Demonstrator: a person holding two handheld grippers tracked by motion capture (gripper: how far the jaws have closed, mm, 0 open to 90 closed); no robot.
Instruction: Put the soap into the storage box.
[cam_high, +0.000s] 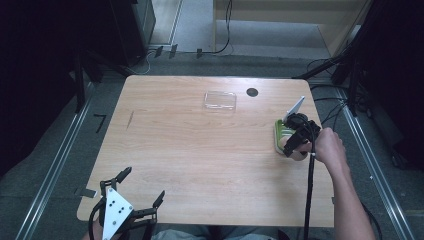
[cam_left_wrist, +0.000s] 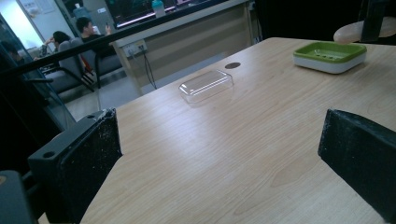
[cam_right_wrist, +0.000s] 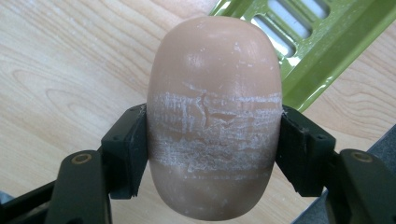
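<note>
A beige oval bar of soap (cam_right_wrist: 215, 116), scuffed white across its middle, is clamped between the jaws of my right gripper (cam_right_wrist: 212, 149). This gripper (cam_high: 296, 145) hangs at the table's right side, just over the near end of a green and white soap dish (cam_high: 281, 131). The dish (cam_left_wrist: 329, 55) has a slotted green tray (cam_right_wrist: 308, 32), and the soap (cam_left_wrist: 357, 31) shows above it. My left gripper (cam_high: 134, 190) rests open at the front left corner with nothing between its jaws (cam_left_wrist: 219, 158). A clear plastic lid (cam_high: 220, 100) lies toward the far middle of the table.
A small dark round hole (cam_high: 252, 92) sits in the tabletop right of the lid (cam_left_wrist: 205, 85). Cables run over the floor beyond the far edge. Metal rails flank the table on both sides. Seated people are visible far off behind a counter.
</note>
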